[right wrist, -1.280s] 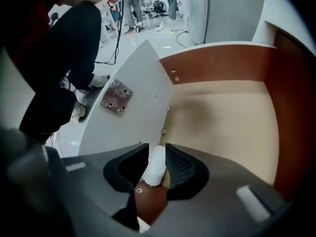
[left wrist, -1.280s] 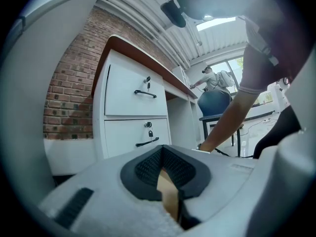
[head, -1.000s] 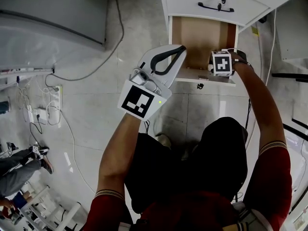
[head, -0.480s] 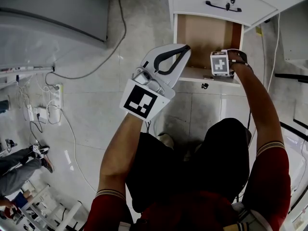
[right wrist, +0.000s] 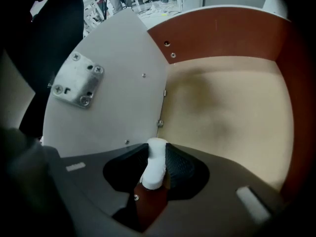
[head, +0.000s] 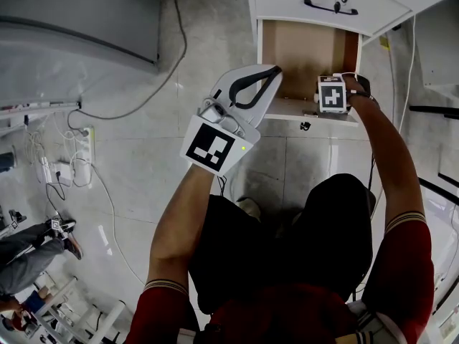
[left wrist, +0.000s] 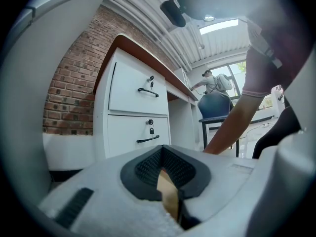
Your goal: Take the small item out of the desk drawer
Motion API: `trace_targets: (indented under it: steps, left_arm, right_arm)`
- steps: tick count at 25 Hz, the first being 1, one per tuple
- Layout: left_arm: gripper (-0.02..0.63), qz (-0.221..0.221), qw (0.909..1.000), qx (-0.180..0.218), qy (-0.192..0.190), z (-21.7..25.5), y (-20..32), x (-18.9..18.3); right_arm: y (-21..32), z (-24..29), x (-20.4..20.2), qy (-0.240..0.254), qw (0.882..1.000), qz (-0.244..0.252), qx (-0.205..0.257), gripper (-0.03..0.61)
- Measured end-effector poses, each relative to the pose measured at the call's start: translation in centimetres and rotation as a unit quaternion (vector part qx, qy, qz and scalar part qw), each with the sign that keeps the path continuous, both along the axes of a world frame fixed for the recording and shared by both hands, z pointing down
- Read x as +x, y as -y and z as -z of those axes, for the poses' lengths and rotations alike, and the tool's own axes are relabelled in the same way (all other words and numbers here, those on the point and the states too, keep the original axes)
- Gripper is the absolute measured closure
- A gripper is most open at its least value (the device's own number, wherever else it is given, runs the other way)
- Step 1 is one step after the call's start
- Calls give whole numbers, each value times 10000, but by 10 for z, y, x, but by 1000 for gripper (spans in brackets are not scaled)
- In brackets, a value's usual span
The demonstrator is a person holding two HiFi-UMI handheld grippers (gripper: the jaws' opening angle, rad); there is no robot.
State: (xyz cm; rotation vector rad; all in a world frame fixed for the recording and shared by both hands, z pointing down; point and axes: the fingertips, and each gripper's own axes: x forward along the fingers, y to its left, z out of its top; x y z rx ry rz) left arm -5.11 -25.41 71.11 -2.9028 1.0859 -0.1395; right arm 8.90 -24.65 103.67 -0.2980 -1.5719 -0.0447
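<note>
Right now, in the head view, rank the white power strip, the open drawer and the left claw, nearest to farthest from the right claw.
Right claw: closing on the small white item.
1. Open drawer: the claw reaches into it.
2. Left claw: just left.
3. White power strip: far left, on the floor.

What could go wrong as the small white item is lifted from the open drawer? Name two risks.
One: the right gripper has its jaws closing on the small white item, which sits slanted near their tips, so it may squirt out. Two: that gripper works close beside the drawer's white front panel, so a careless lift might knock the item loose.
</note>
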Motion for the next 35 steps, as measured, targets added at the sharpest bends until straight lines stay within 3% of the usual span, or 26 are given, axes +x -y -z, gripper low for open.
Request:
trace_targets:
  steps: [8,12,15,17,19,23,25,35]
  left_arm:
    - [609,69,9999,-130,-29,-7,6,-4]
    - [609,38,9998,-179,36,-8,8,-2]
    - [609,98,9998,-176,45,-1,12,-3]
    - [609,141,9998,-168,16,7,14,-5]
    - [609,126,9998,-139,35,15,13,-4]
    - [609,27,9999,-82,105,35,8,3]
    - [609,14,10000,-65,70,50,6,4]
    - [609,67,9999,-112,21,171,-19,4]
  right_arm:
    - [14,51,-25,1085,9922,-513,350,456]
    - [26,102,-41,2071,9702,-1102,600,456]
    - [36,152,-50,2911,9396,-1599,823,456]
    - [39,186,-55,3466,9128,-1923,982,456]
    - [41,220,-60,4044,8798,-2236,1112,456]
    - [36,287,-65,5155,8019,-2796,1145,455]
    - [28,316,-66,5550,7702,-2941,1108,455]
    - [-13,474,-62,6384,6942,-3084,1239,455]
